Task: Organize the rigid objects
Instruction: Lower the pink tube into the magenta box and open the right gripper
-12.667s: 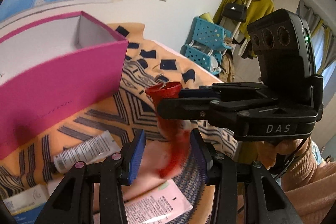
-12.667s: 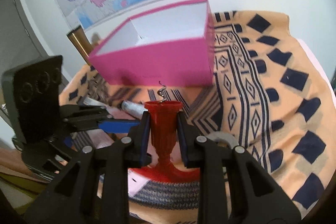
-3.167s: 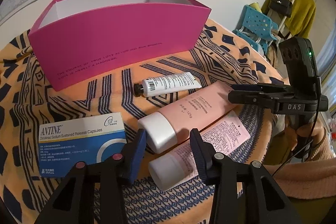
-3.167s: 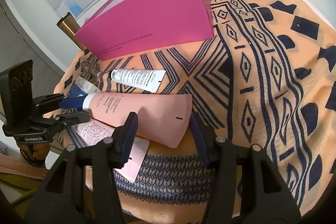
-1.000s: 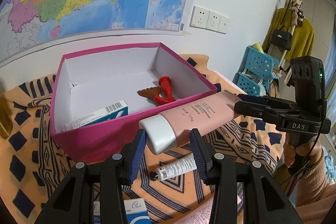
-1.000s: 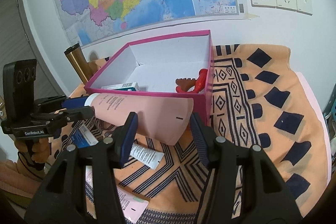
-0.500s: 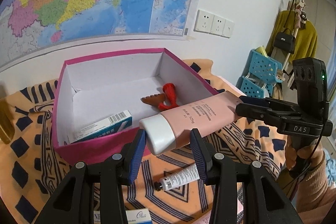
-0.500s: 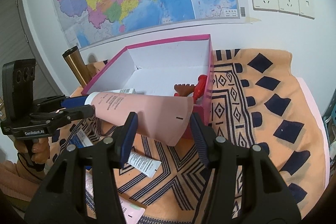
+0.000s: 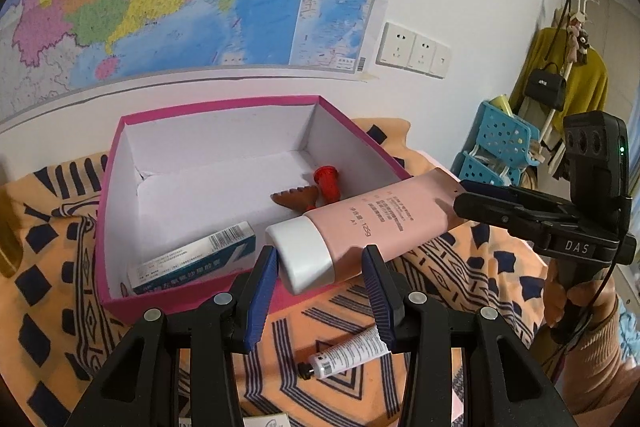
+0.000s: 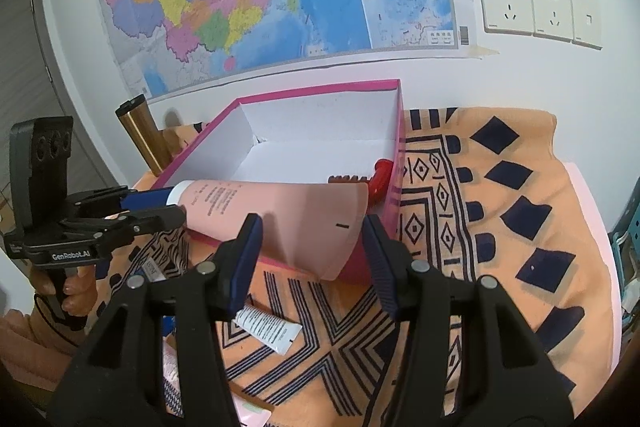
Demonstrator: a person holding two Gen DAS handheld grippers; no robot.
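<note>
Surface: table under orange cloth with navy geometric print (image 10: 500,227) | Landmark: open pink box (image 9: 200,301), on cloth by wall | In front of box: small white tube (image 9: 348,355) | Left of box: gold cylinder (image 10: 142,137), base hidden

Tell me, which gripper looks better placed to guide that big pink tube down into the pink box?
Probably the left gripper. It holds the pink tube by its white cap end, already over the pink box interior. The right gripper holds the flat tail near the box's front corner, so it mostly follows.
</note>
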